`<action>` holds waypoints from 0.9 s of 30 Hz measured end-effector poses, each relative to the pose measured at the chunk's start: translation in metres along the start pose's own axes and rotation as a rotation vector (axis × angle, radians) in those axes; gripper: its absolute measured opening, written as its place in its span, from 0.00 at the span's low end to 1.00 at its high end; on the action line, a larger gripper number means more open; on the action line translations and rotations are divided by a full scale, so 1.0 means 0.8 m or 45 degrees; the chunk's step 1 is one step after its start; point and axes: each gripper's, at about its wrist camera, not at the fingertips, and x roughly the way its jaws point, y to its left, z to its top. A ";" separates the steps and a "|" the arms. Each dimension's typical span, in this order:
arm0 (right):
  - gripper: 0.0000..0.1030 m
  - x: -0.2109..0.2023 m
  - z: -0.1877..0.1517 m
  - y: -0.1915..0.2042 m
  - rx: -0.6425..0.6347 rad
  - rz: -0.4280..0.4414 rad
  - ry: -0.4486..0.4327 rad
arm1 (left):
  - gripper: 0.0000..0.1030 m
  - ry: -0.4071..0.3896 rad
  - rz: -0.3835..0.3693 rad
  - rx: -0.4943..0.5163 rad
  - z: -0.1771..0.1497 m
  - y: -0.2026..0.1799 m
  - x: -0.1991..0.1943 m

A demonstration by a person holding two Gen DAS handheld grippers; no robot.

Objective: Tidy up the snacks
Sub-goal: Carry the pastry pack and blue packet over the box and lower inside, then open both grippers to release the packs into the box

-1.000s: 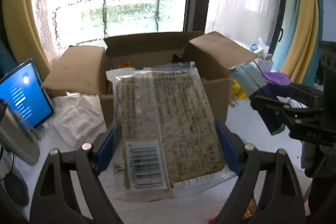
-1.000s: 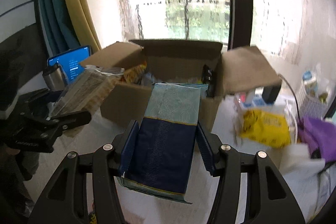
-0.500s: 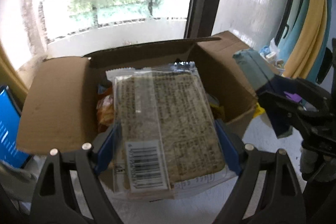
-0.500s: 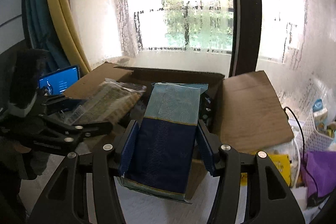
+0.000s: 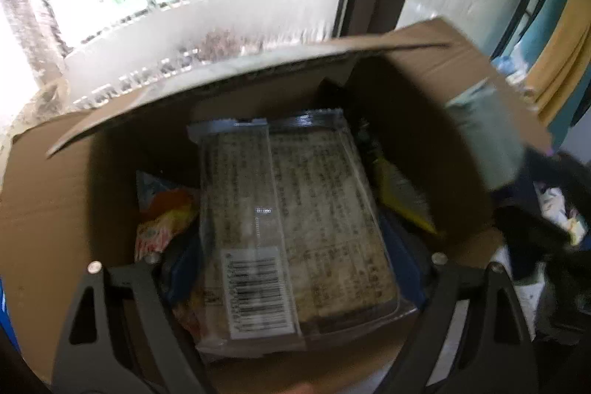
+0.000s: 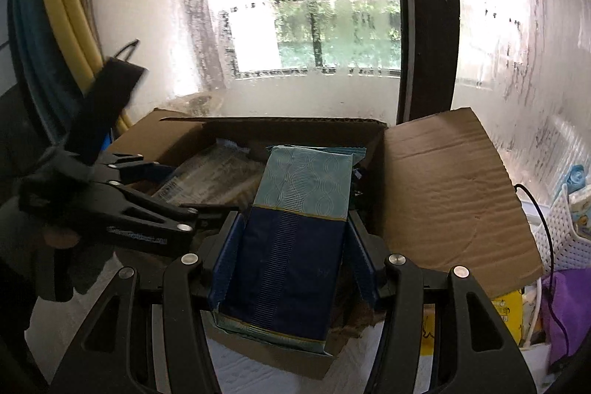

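Left wrist view first: the left gripper (image 5: 295,246) pinches a clear-wrapped cracker packet (image 5: 291,228) by its long edges, barcode end near, long axis running away from the jaws into the open cardboard box (image 5: 44,209). The packet hangs over the box's inside, above an orange snack bag (image 5: 162,220) on the left and a yellow packet (image 5: 402,198) on the right. At far right, blurred, the teal end of the other pack (image 5: 484,139) pokes in over the box edge.

Right wrist view: the right gripper (image 6: 291,242) clamps a blue-and-teal pouch (image 6: 291,235) by its sides, teal end pointing far, over the near wall of the box (image 6: 443,187). The left gripper (image 6: 184,205) sits left of it, its packet (image 6: 210,180) lying deeper inside. By my reckoning the left hand is nearer to letting go.
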 end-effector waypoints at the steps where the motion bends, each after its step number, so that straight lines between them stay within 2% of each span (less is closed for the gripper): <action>1: 0.56 0.002 0.003 -0.002 0.007 -0.002 -0.001 | 0.85 0.021 0.004 0.001 0.003 0.003 0.009; 3: 0.56 0.002 0.007 -0.001 0.009 -0.008 -0.002 | 0.85 0.040 -0.032 -0.033 0.010 0.010 0.017; 7: 0.56 0.004 0.007 0.000 0.009 -0.024 -0.003 | 0.87 -0.018 -0.041 -0.094 0.018 0.021 0.004; 11: 0.56 0.007 0.002 0.001 0.011 -0.033 0.006 | 0.90 -0.019 -0.155 -0.207 0.021 0.042 -0.001; 15: 0.56 0.007 0.006 0.003 0.008 -0.041 0.006 | 0.91 -0.030 -0.116 -0.242 0.023 0.054 -0.003; 21: 0.56 0.016 0.016 0.005 -0.006 -0.044 0.007 | 0.91 -0.141 -0.026 -0.176 0.023 0.050 -0.038; 25: 0.56 0.024 0.022 0.013 -0.016 -0.032 0.017 | 0.91 -0.191 0.015 -0.182 0.016 0.073 -0.061; 27: 0.56 0.030 0.026 0.019 -0.027 -0.022 0.026 | 0.91 -0.247 0.066 -0.182 0.009 0.082 -0.076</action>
